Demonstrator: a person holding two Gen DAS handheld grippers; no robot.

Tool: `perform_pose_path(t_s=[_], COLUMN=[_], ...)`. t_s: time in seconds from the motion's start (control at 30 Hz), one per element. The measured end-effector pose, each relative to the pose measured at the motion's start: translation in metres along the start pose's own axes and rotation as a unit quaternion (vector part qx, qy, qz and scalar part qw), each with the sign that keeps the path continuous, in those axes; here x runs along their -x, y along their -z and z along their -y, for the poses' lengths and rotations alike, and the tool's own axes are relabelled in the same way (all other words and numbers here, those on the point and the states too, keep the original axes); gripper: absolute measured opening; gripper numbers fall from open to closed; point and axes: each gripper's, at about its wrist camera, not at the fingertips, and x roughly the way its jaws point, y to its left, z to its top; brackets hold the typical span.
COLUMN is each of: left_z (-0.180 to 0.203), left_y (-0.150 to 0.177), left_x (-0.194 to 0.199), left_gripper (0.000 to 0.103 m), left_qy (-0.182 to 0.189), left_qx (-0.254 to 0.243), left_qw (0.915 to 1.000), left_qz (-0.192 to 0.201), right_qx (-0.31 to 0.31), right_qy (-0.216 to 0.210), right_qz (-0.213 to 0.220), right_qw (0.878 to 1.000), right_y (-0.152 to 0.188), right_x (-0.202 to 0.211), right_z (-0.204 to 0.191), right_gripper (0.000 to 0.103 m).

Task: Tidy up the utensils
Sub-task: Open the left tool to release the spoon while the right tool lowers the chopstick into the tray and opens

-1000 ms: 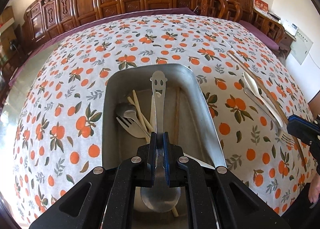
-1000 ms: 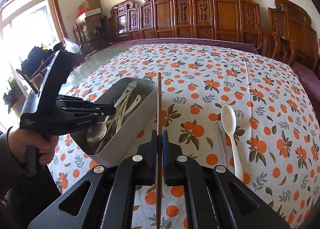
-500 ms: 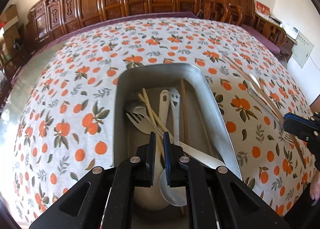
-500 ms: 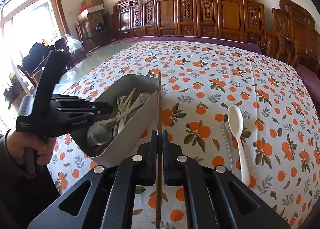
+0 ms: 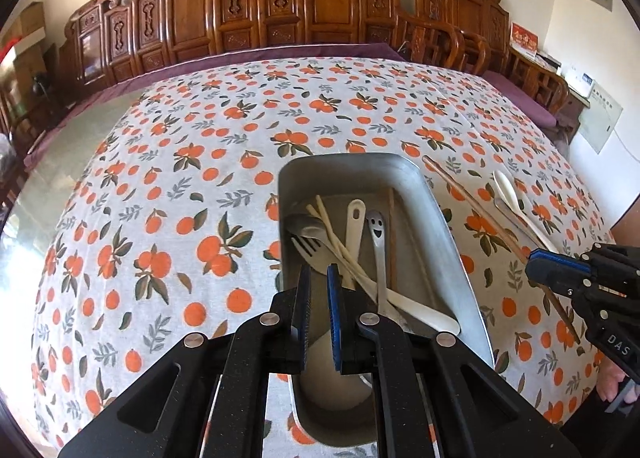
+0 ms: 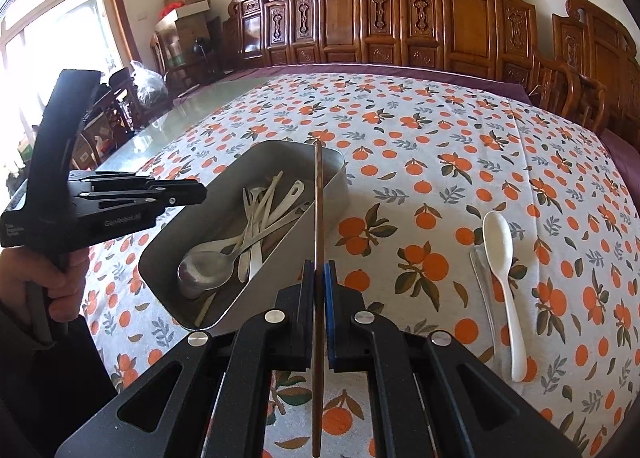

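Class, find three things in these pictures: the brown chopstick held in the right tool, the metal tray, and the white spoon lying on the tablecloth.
brown chopstick (image 6: 318, 202): right wrist view, mid-shaft above the pads.
metal tray (image 6: 276, 148): right wrist view, far rim.
white spoon (image 6: 497, 236): right wrist view, bowl.

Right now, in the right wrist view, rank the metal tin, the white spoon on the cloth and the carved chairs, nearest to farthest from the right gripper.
1. Metal tin, just left of the right gripper.
2. White spoon, lying to its right.
3. Carved chairs, beyond the table's far edge.

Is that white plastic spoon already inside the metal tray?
No, the white spoon lies on the tablecloth, well to the right of the metal tray.
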Motion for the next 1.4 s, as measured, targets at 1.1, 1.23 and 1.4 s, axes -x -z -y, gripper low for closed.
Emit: perform_pose_path(t_s=[1.1, 1.23, 1.4], left_z=[-0.043, -0.042, -0.037], left_y=[-0.008, -0.009, -0.008], left_x=[0.027, 0.028, 0.029], left_gripper=[0.078, 0.078, 0.078], left_qy=[-0.023, -0.022, -0.021], left_qx=[0.033, 0.03, 0.025], left_qw=[0.9984, 0.9985, 0.9987], left_qz=[0.039, 0.039, 0.04], right_qx=[-0.076, -0.071, -0.062], right_qy=[-0.022, -0.027, -0.031], right_qz=[-0.037, -0.033, -0.023], right_qw=[0.996, 0.997, 0.997], right_y=[-0.035, -0.032, -0.029], right_x=[-0.083, -0.085, -0.077], right_z=[-0.052, -0.052, -0.049], right_gripper=[0.006, 0.008, 0.008])
